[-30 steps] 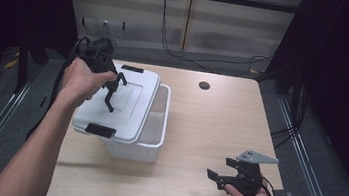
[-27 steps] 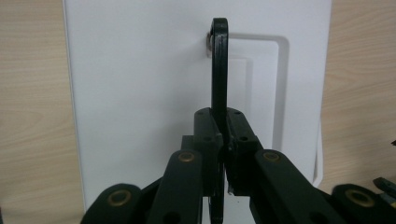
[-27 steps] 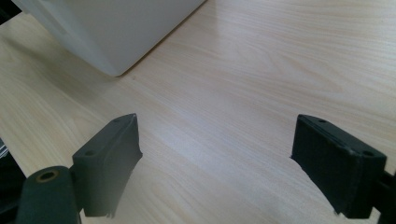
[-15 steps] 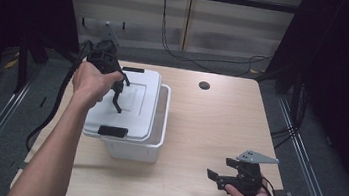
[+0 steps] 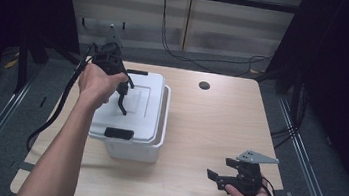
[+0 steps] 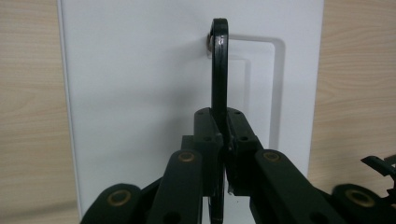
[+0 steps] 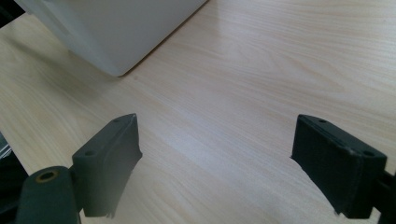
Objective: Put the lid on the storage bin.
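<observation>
We clamp the left gripper (image 6: 219, 154) on the lid's black handle (image 6: 219, 70), centre frame; a skewed pull could snag the lid (image 5: 131, 105) on the box (image 5: 133, 148). Right gripper (image 7: 215, 154) gapes empty.

Bright table, dark surroundings, soft shadows, near fingers blurred.

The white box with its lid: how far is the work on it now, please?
Done: the left claw is shut on the black handle of the lid. In hand: the lid sits askew on the white box, so whether it is coming off or going on is unclear. Left: seating or removing it. The right claw is open above the table.
</observation>
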